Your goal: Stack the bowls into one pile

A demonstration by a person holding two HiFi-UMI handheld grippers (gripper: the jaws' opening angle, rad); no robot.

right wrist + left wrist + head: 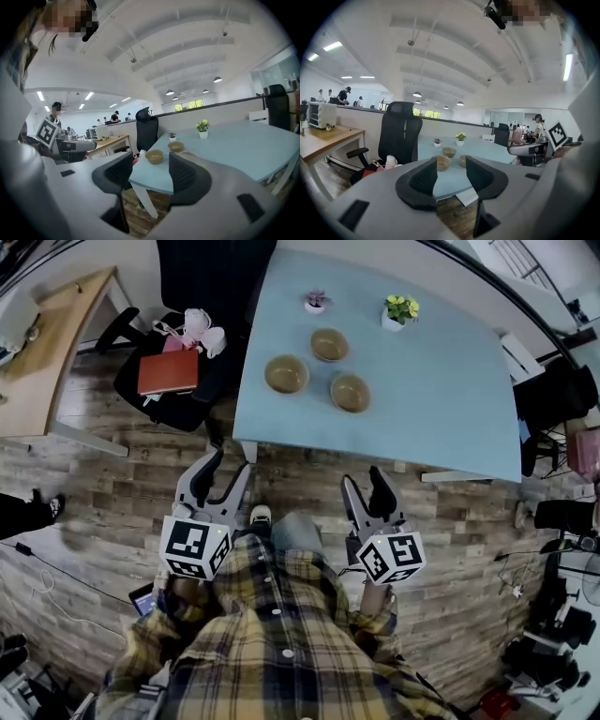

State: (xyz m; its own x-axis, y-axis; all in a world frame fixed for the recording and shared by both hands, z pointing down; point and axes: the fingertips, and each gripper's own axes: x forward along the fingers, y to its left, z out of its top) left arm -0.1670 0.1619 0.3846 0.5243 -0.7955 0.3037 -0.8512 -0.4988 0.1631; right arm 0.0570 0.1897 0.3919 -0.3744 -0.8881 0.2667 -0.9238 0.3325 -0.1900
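Three tan bowls stand apart on the light blue table (441,381): a left bowl (286,374), a far bowl (329,344) and a right bowl (350,392). Both grippers hang over the wood floor, short of the table's near edge. My left gripper (228,470) is open and empty. My right gripper (364,482) is also open with nothing between its fingers. The left gripper view frames the left bowl (443,162) and the far bowl (449,152) between the jaws. In the right gripper view the left bowl (154,156) and the far bowl (176,146) show; the third is mostly hidden.
Two small potted plants (316,301) (400,309) stand at the table's far side. A black office chair (202,381) left of the table carries a red notebook (169,371) and a pink bag (197,329). A wooden desk (47,343) lies further left; chairs and cables crowd the right.
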